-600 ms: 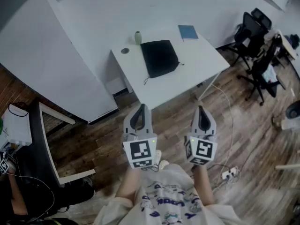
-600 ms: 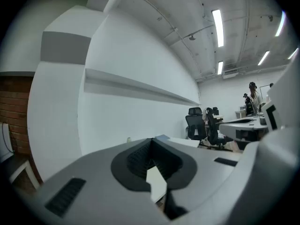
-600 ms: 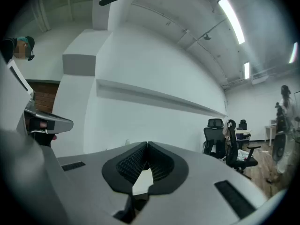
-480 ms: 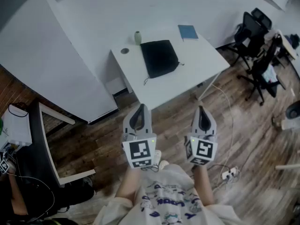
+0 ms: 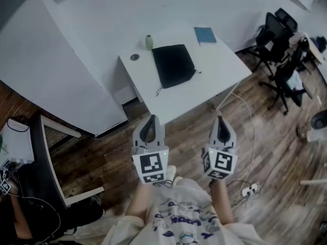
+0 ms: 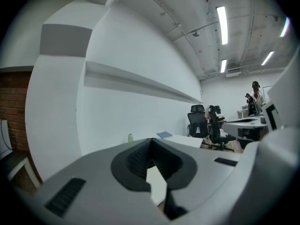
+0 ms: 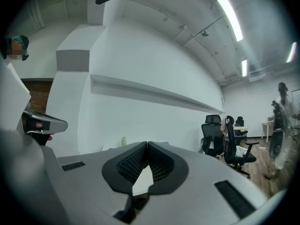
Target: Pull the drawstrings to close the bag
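Observation:
A black drawstring bag (image 5: 174, 64) lies flat on the white table (image 5: 204, 88), its thin cords trailing off its near corners toward the front edge. Both grippers hang over the wooden floor, well short of the table. My left gripper (image 5: 149, 120) has its tips together and holds nothing. My right gripper (image 5: 220, 120) is likewise shut and empty. In the left gripper view, the left gripper (image 6: 151, 141) points at the table's far end. The right gripper (image 7: 146, 145) shows closed tips in its own view, with the wall behind.
On the table stand a small green bottle (image 5: 148, 42), a blue notebook (image 5: 205, 34) and a round grey disc (image 5: 134, 57). Black office chairs (image 5: 278, 60) crowd the right. A dark chair and white frame (image 5: 41, 157) sit at the left. A white cable and power strip (image 5: 249, 189) lie on the floor.
The view has shifted slightly; the table and both grippers sit almost where they were. Nothing was grasped or let go.

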A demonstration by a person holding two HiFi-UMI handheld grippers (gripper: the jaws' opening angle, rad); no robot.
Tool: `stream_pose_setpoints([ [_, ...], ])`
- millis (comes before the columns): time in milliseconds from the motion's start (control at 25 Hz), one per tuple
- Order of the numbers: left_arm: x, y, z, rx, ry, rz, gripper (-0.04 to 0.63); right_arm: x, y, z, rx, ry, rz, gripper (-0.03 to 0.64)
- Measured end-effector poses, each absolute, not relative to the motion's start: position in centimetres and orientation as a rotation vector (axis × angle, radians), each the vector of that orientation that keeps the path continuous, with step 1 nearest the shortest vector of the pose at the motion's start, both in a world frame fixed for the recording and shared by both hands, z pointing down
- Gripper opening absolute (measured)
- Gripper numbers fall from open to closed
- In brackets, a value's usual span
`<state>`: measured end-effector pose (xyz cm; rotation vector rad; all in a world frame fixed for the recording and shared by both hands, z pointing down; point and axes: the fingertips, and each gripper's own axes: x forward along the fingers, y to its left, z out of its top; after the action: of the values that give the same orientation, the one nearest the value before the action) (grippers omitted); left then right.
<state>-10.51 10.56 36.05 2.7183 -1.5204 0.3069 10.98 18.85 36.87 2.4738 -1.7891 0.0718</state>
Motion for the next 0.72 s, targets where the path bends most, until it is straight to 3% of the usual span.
stream_pose_setpoints([
  [720, -9.5, 3.0, 39.8, 2.648, -1.521, 0.403, 0.002, 13.8, 11.6, 40.3, 2.429, -1.745, 0.142, 0.002],
])
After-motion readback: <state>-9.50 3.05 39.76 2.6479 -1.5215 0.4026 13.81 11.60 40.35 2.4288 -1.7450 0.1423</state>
